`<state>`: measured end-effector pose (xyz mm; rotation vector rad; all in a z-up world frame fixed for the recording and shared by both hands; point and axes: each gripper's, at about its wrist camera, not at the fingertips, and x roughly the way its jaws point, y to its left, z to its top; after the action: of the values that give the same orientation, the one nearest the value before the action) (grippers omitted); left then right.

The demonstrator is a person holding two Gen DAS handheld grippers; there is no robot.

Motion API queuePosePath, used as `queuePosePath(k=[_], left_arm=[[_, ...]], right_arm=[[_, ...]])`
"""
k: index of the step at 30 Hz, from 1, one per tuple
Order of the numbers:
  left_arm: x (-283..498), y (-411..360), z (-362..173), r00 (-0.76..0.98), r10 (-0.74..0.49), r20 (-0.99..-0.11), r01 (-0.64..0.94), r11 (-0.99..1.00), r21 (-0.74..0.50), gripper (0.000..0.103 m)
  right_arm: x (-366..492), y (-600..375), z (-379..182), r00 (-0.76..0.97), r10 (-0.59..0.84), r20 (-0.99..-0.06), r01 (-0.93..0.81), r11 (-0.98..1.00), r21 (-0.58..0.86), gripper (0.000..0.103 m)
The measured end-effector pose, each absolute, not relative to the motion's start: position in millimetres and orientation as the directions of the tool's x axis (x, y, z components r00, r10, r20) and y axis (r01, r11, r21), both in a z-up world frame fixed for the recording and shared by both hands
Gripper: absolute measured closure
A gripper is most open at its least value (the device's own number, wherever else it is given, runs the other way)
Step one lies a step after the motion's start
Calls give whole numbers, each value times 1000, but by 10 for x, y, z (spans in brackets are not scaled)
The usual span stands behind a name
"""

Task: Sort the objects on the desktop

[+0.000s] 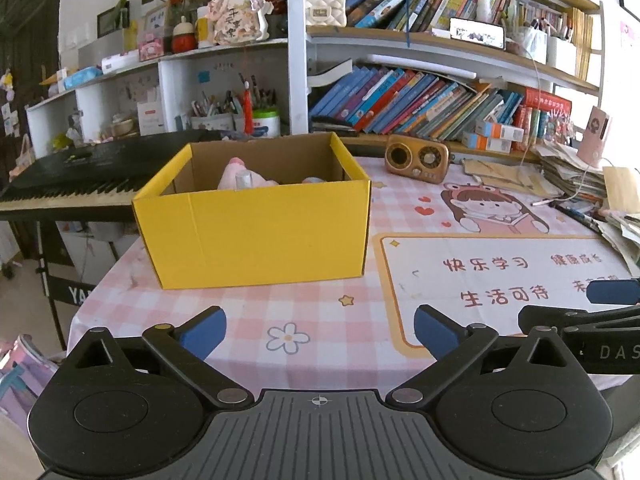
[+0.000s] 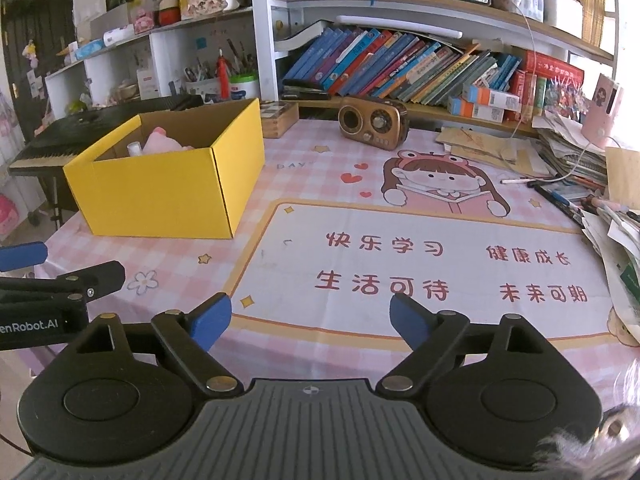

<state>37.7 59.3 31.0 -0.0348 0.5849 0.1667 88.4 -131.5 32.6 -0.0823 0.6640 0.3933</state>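
Observation:
A yellow cardboard box [image 1: 256, 232] stands open on the pink checked desk mat [image 1: 320, 312]; a pink plush toy [image 1: 244, 174] and a small white bottle [image 1: 243, 179] lie inside it. In the right wrist view the same yellow box [image 2: 160, 196] sits at the left, with the pink plush toy [image 2: 162, 142] showing over its rim. My left gripper [image 1: 320, 330] hovers open over the mat in front of the box, nothing between its blue pads. My right gripper [image 2: 310, 320] stands open over the mat's white panel, empty. Each gripper appears at the edge of the other's view.
A brown retro radio [image 2: 372, 122] stands behind the mat near the bookshelf. Piles of papers and pens [image 2: 580, 168] crowd the right edge. A small wooden box [image 2: 278, 118] sits behind the yellow box. A black keyboard piano [image 1: 80, 176] stands left of the desk.

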Motion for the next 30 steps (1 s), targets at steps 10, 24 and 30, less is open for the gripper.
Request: queuePosePath(k=[10, 24, 30], left_arm=[[379, 587, 298, 818, 137, -559, -157, 987, 11, 0], [424, 564, 261, 796, 153, -586, -166, 986, 33, 0], [427, 566, 259, 795, 154, -587, -167, 985, 33, 0]], right_arm=[[917, -1402, 288, 719, 286, -634, -330, 943, 52, 8], [936, -1398, 262, 709, 284, -645, -333, 942, 48, 6], [936, -1392, 257, 714, 273, -645, -326, 945, 39, 6]])
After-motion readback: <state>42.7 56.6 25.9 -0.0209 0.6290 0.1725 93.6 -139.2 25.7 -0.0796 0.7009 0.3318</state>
